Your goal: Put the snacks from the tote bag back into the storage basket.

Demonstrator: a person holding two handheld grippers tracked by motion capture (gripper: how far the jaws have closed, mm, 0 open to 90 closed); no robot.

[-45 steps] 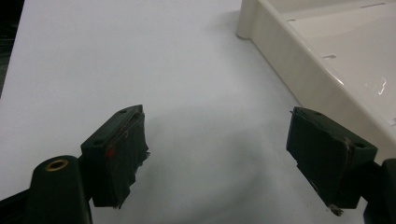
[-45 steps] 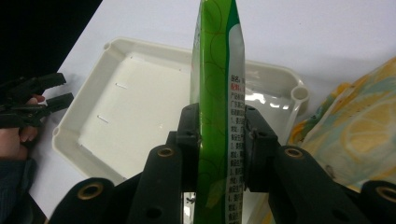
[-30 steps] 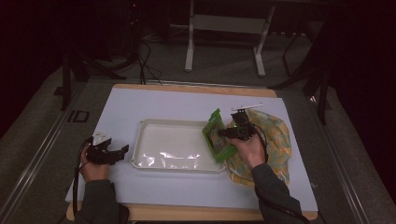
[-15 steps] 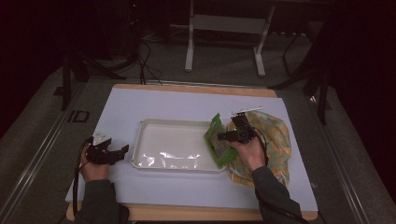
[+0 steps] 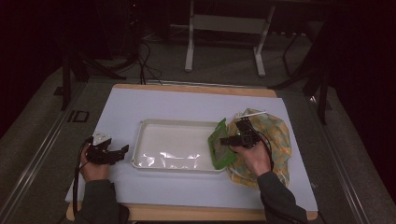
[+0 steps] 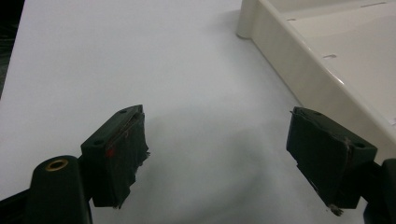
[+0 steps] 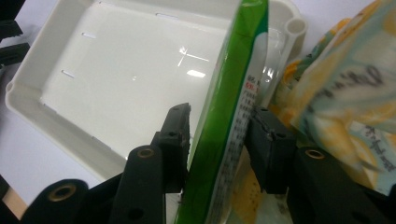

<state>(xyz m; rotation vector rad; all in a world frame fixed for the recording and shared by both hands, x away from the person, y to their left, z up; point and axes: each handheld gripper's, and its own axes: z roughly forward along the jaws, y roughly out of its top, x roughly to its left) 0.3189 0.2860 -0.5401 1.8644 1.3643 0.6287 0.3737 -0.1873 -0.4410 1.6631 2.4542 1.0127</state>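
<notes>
Left gripper (image 5: 122,150) rests low on the white table cover (image 5: 177,100), jaws wide, nothing between. Right gripper (image 7: 218,140) jaws have just been opening; green packet (image 7: 229,116) stands between them, pads seemingly just off it, at the cream tray's (image 5: 173,124) right edge. Yellow patterned bag (image 5: 275,135) beyond.
</notes>
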